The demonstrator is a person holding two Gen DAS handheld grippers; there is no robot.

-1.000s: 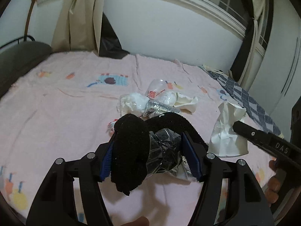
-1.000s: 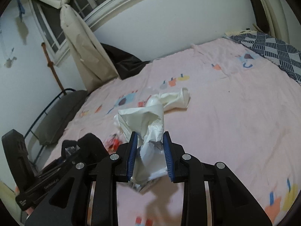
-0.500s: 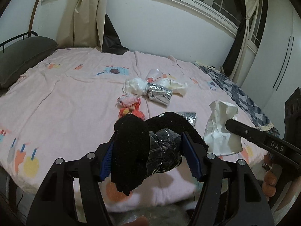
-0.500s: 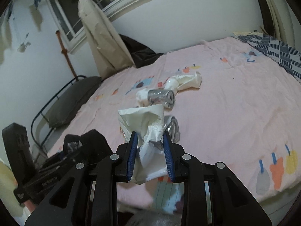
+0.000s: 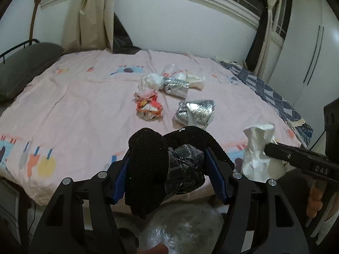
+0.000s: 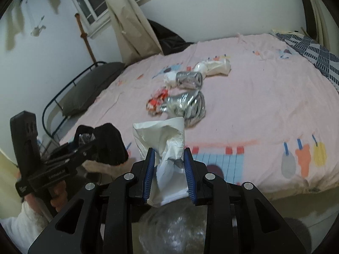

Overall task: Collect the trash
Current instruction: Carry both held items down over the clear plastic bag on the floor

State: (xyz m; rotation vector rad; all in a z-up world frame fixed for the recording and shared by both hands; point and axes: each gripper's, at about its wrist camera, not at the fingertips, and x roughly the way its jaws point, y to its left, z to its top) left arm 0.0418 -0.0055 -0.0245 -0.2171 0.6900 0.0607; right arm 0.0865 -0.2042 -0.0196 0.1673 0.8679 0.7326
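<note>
My left gripper point(image 5: 167, 169) is shut on a black fuzzy sock point(image 5: 146, 169) bundled with crinkled clear plastic point(image 5: 186, 169), held just off the near edge of the bed. My right gripper point(image 6: 169, 169) is shut on a crumpled white paper wrapper point(image 6: 165, 148), which also shows in the left wrist view as the white wrapper point(image 5: 257, 148) at the right. Below both grippers lies a clear plastic bag point(image 6: 173, 230), partly hidden by the fingers. On the pink bedspread point(image 5: 74, 110) remain a red and orange wrapper point(image 5: 148, 105), two silver foil bags point(image 5: 195, 112) and white crumpled pieces point(image 5: 150, 80).
A grey pillow point(image 5: 23, 67) and a metal bed rail lie at the left of the bed. A blue patterned cloth point(image 5: 271, 93) runs along the right edge. A beige curtain point(image 5: 93, 14) and a white wall stand behind. A hand point(image 6: 57, 201) holds the left gripper's handle.
Both grippers have pulled back from the middle of the bed past its near edge, still gripping their loads. The trash pile now sits farther away, and the clear bag has come into view below.
</note>
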